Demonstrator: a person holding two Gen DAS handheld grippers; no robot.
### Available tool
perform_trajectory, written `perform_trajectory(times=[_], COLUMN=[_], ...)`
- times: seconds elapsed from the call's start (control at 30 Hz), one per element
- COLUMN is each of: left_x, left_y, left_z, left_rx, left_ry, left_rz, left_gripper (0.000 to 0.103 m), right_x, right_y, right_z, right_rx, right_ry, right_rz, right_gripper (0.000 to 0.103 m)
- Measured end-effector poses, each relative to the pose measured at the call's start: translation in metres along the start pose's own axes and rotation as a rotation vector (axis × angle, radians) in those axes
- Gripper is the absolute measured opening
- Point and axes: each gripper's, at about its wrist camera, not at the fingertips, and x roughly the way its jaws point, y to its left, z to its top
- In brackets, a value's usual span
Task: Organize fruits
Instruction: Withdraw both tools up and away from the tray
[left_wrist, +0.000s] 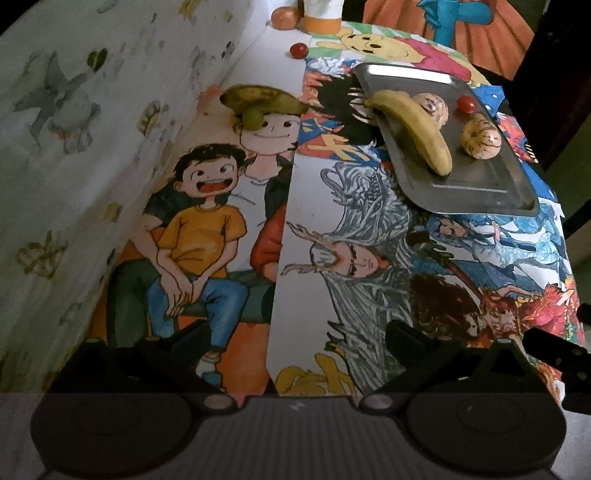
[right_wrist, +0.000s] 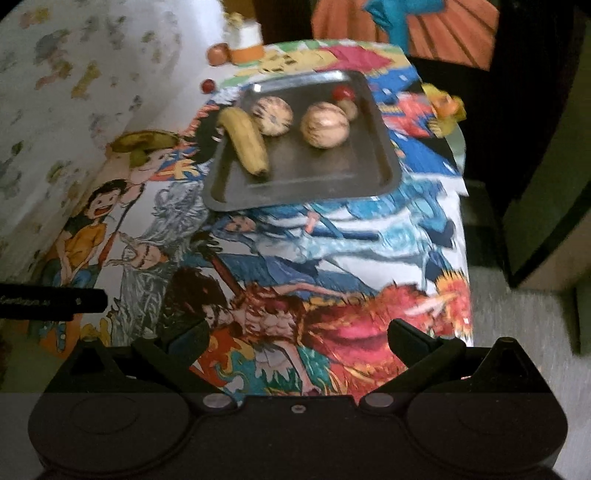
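A rectangular metal tray (right_wrist: 373, 122) with rounded corners sits near the table's far right corner, on glossy cartoon-printed paper (left_wrist: 207, 229). It holds a curved yellow banana (left_wrist: 415, 129), two round pale speckled fruits (right_wrist: 324, 125), and a small red cherry tomato (left_wrist: 466, 104). A browner banana (left_wrist: 260, 96) lies left of the tray, over a green grape (left_wrist: 253, 118). The left gripper (left_wrist: 295, 343) and right gripper (right_wrist: 297, 341) are both spread, holding nothing.

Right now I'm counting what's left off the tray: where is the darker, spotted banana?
The spotted banana lies on the cartoon-print cloth left of the metal tray, with a green grape touching its near side.
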Motion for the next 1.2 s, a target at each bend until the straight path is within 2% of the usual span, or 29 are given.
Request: perform_trajectory(times=[0.13,0.53,1.2], left_x=[-0.004,-0.003,0.016], left_y=[-0.003,-0.007,0.019], left_z=[0.001,0.013,0.041], left_rx=[-0.004,-0.042,-0.242], left_ry=[0.012,0.034,0.070], left_rz=[0.015,0.050,0.117], left_gripper=[0.103,0.103,0.103], right_x=[-0.002,0.007,0.044], right_y=[-0.005,-0.007,0.026], right_z=[0.004,0.028,0.103], right_rx=[0.034,0.005,-0.194], right_ry=[0.014,0.050,0.111], right_rz=[-0.002,0.031,0.145], right_gripper=[0.102,0.102,0.102])
